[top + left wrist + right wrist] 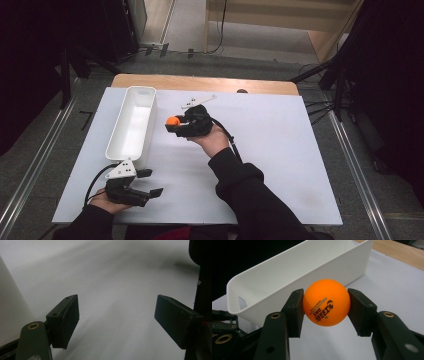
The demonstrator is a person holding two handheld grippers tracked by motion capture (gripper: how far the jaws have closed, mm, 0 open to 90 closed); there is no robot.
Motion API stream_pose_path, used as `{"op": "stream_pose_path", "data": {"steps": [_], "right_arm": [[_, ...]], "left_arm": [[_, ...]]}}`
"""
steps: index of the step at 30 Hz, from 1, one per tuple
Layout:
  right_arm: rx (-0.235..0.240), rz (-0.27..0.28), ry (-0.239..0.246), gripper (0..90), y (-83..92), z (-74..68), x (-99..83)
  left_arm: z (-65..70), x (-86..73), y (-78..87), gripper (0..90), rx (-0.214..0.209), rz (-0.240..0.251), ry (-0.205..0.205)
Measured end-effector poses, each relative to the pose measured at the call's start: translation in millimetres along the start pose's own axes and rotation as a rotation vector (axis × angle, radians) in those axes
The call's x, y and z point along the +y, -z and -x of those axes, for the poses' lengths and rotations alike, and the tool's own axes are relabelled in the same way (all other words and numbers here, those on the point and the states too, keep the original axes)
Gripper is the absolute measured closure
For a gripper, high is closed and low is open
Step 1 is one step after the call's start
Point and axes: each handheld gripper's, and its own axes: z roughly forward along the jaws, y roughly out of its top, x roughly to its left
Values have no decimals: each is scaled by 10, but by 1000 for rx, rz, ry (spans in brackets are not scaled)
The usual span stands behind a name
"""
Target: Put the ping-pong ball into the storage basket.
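An orange table-tennis ball [326, 302] with dark print sits squeezed between the two black jaws of my right gripper [326, 305]. From above, that ball [173, 121] and the right gripper [175, 123] hang over the white sheet just right of a long white bin [133, 123]. The bin [294, 270] looks empty inside. Near the sheet's front left corner, my left gripper [151, 183] rests low with its jaws wide apart. Between its pads [65, 320] lies nothing but white sheet.
A white sheet [280, 150] covers most of a wooden table [205, 83]. A person's dark sleeve [250, 195] reaches in from the bottom. Black cables trail from both grippers. Dark stands and grey floor surround the table.
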Motion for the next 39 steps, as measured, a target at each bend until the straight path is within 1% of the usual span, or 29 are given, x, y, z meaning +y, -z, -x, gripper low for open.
{"op": "stream_pose_path", "data": {"steps": [2, 5, 8, 12, 19, 25, 26, 29, 34, 39], "right_arm": [[-3, -13, 4, 485, -34, -4, 31], [-4, -9, 1, 485, -57, -4, 59], [2, -6, 0, 485, -82, -7, 94], [5, -1, 5, 485, -131, -37, 141], [20, -9, 9, 485, -208, -75, 203], [23, -11, 17, 484, -254, -107, 233], [29, -8, 14, 485, -269, -116, 244], [27, -8, 8, 485, -285, -126, 254], [40, -8, 14, 484, -336, -142, 271], [46, -6, 10, 485, -372, -159, 287]], "left_arm": [[-2, 3, -7, 203, -2, -3, 0], [1, 4, -2, 203, -2, -4, -5], [-3, 1, 0, 203, -2, 0, 1], [-2, 0, 2, 203, -3, 1, 0], [0, 4, 9, 203, -3, -7, -5], [2, 4, 11, 203, -3, -8, -9], [2, 5, 12, 203, -2, -9, -10], [4, 5, 9, 203, -4, -6, -9], [8, 5, 12, 203, -1, -8, -9], [8, 4, 12, 203, -5, -4, -9]]}}
